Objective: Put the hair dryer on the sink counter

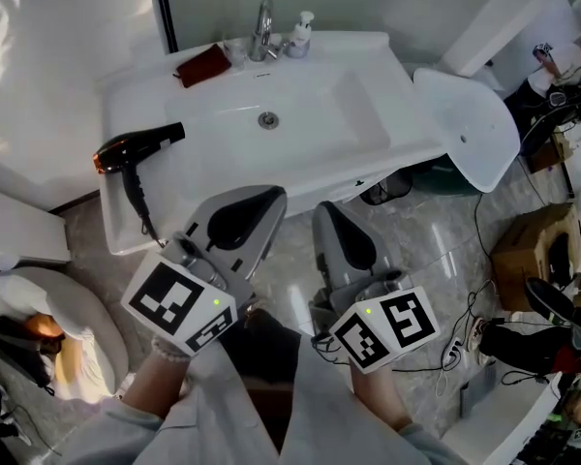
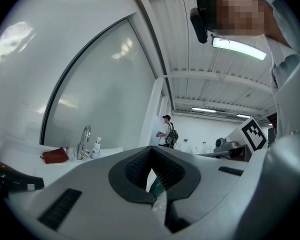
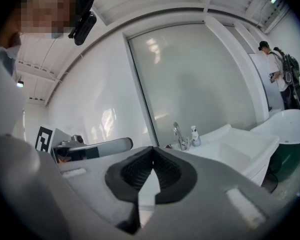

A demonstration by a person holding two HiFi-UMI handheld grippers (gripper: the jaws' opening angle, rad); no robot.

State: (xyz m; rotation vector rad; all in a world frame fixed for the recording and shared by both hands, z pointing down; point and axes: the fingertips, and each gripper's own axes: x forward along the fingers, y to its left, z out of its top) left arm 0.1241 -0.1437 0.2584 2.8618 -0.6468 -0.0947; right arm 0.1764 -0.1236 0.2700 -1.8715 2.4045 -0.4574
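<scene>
Hair dryer (image 1: 136,149): black body and cord, orange-copper glow at rear end. Sink surface (image 1: 121,100): glossy white, basin same. Pouch (image 1: 202,65) by tap: dark red-brown. Faucet (image 1: 262,29): chrome. Pump bottle (image 1: 299,35): white. Left gripper (image 1: 261,201), right gripper (image 1: 331,216): grey shells, black ribbed pads. Marker cubes (image 1: 179,303): white, black square patterns, small green light. Floor (image 1: 436,260): grey marbled gloss. Cardboard box (image 1: 523,250): brown.

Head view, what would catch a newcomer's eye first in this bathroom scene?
The black hair dryer stands out most, lying on the left end of the white sink counter with its cord trailing toward the front edge. Next come the two grey grippers in the foreground, the left gripper and the right gripper, both shut and empty, held over the floor in front of the counter.
</scene>
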